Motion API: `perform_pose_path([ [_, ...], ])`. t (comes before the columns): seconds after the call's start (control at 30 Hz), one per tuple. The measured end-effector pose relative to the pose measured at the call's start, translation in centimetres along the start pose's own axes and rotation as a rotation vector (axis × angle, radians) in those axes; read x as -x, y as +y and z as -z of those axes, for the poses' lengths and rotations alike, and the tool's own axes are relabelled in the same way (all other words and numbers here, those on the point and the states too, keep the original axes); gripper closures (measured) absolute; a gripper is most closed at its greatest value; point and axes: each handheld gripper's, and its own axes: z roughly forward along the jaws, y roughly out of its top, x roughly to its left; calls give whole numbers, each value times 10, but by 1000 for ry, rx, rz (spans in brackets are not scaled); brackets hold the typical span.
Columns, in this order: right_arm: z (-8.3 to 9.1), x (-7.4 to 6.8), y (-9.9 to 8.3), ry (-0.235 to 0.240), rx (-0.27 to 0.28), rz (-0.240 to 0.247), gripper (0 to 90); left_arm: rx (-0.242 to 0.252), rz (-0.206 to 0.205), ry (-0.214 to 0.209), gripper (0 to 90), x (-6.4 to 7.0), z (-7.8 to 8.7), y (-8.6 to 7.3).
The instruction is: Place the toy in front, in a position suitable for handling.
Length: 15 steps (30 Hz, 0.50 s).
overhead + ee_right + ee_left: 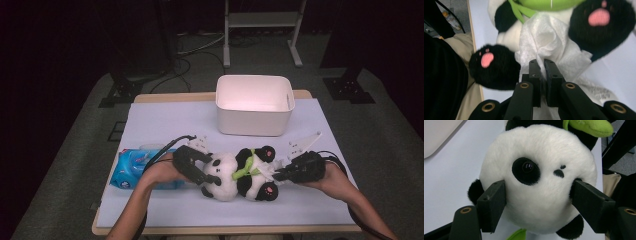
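Panda's second eye: hidden behind a jaw of the left gripper [537, 205], which clamps the toy panda [537, 175] by its head.
Wipe [549, 42]: lower part hidden by the right gripper [543, 66] pinching it.
Wipes pack [131, 167]: right part covered by the left forearm; print too small to read.

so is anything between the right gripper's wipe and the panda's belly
Nothing visible. The right gripper is shut on the white wipe, and the wipe already lies against the plush panda between its two black feet. The left gripper holds the panda's head from both sides, away from that spot.
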Motion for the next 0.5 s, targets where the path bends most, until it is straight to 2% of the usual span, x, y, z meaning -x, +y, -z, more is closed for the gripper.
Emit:
perform_pose_path([
  [0.2, 1, -2, -4, 6, 14, -10, 845, -3, -1, -7, 297, 1, -1, 0],
  [0.5, -4, -13, 19, 43, 12, 75, 844, -11, -10, 4, 304, 4, -1, 0],
])
